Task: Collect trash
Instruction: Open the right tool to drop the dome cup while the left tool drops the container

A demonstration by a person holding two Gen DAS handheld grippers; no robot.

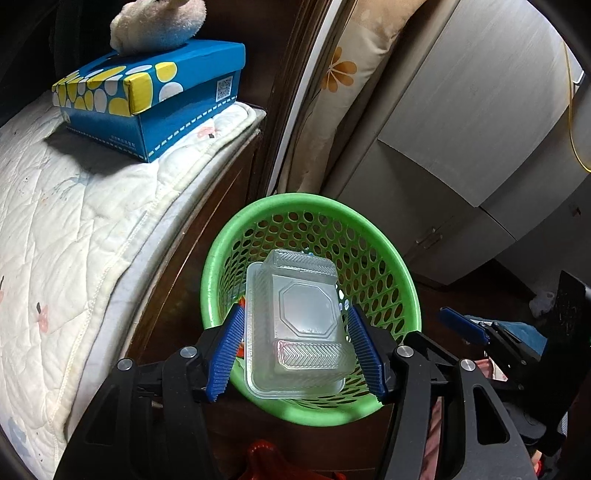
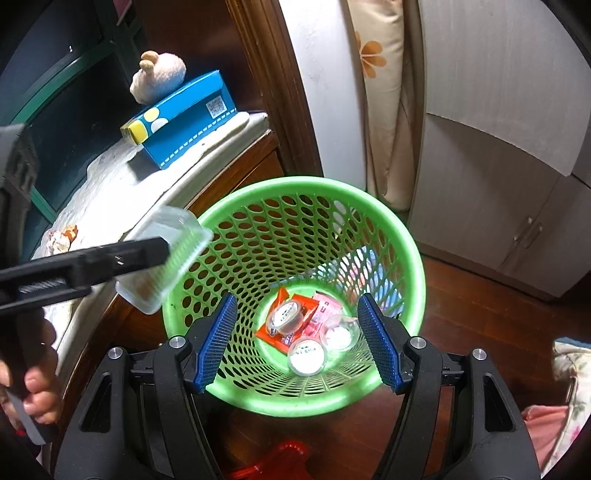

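Observation:
A clear plastic food box (image 1: 303,325) hangs over the green mesh basket (image 1: 325,201), with my left gripper (image 1: 295,308) shut on its two long sides. In the right wrist view the same box (image 2: 166,254) is above the basket's left rim (image 2: 295,182), with one black finger (image 2: 122,256) of the left gripper across it. My right gripper (image 2: 297,299) stands open over the basket with nothing between its blue pads. At the basket's bottom lie an orange wrapper (image 2: 269,328), a pink wrapper (image 2: 325,306) and three small round cups (image 2: 306,356).
The basket stands on a dark wooden floor (image 2: 480,314) beside a bed with a white quilted cover (image 1: 74,221). A blue dotted tissue box (image 1: 155,99) with a plush toy (image 1: 159,22) on it sits on the bed. Grey cabinets (image 2: 498,147) stand behind. A hand (image 2: 40,387) grips the left tool.

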